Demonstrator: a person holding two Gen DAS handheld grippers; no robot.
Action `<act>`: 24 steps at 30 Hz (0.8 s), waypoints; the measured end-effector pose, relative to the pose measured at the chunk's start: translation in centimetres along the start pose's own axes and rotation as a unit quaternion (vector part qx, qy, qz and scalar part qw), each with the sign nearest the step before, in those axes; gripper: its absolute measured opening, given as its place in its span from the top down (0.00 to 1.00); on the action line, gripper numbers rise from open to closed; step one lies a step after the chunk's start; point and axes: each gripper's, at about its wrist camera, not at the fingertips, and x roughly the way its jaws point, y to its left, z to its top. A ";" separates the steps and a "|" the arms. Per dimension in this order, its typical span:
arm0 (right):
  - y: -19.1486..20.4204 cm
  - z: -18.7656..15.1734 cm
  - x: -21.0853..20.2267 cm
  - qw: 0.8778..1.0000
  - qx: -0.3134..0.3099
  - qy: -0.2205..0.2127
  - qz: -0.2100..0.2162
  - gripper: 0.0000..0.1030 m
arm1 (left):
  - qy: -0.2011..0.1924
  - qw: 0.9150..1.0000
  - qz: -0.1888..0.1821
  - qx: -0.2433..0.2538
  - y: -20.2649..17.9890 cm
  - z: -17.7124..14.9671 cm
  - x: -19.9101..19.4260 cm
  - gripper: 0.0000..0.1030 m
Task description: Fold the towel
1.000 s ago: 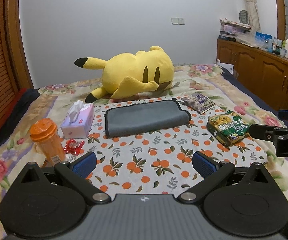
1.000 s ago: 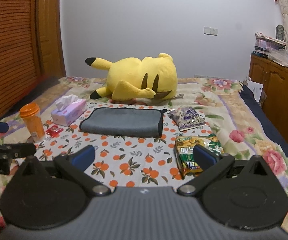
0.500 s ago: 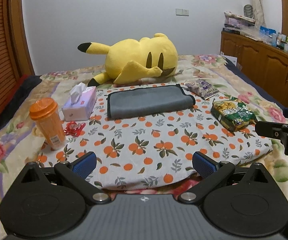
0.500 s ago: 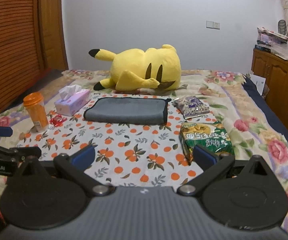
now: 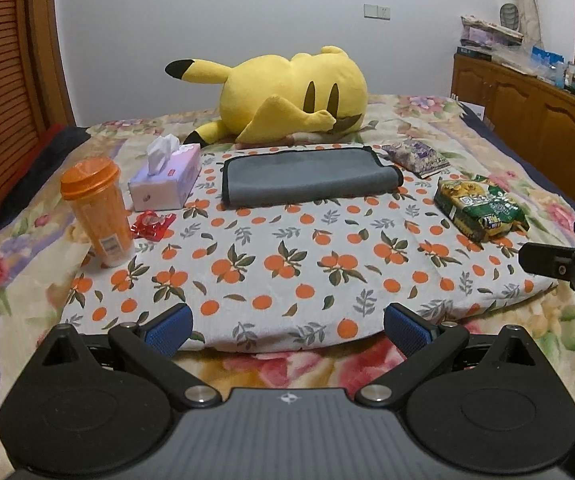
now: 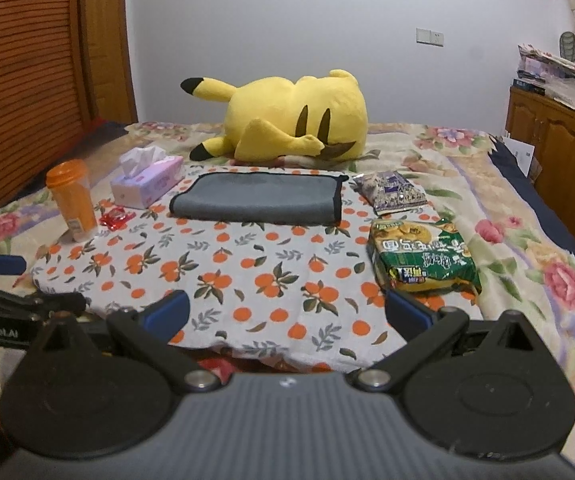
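A grey towel (image 5: 307,178) with a dark edge lies folded into a flat rectangle at the far side of an orange-print cloth (image 5: 287,264) on the bed. It also shows in the right wrist view (image 6: 259,198). My left gripper (image 5: 287,330) is open and empty, at the cloth's near edge, well short of the towel. My right gripper (image 6: 287,312) is open and empty, also at the near edge. Each gripper's fingers show at the side of the other's view.
A yellow plush toy (image 5: 287,96) lies behind the towel. Left of it stand a tissue box (image 5: 165,182), an orange cup (image 5: 97,210) and a red wrapper (image 5: 151,224). Two snack bags (image 5: 479,208) lie to the right. Wooden cabinets (image 5: 535,120) line the right wall.
Both grippers have drawn back toward the near edge of the bed, so the towel and the cloth look farther away. Nothing on the bed has moved.
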 end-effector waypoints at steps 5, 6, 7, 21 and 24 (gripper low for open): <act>-0.5 -0.6 0.4 1.000 0.009 0.003 -0.008 0.00 | 0.000 1.000 0.002 -0.002 0.2 -0.6 0.2 0.00; -0.6 -0.7 0.5 1.000 0.014 0.005 -0.009 0.00 | 0.000 1.000 0.002 -0.003 0.2 -0.8 0.2 0.00; -0.8 -0.7 0.5 1.000 0.019 0.006 -0.009 0.00 | -0.001 1.000 0.001 -0.004 0.3 -0.9 0.2 0.00; -0.6 -0.9 0.6 1.000 0.012 0.002 -0.019 0.00 | -0.030 0.999 0.006 -0.022 1.0 -1.4 -0.9 0.00; -0.7 -0.9 0.4 1.000 0.015 -0.001 -0.020 0.00 | -0.040 0.999 0.010 -0.021 1.1 -1.4 -1.2 0.00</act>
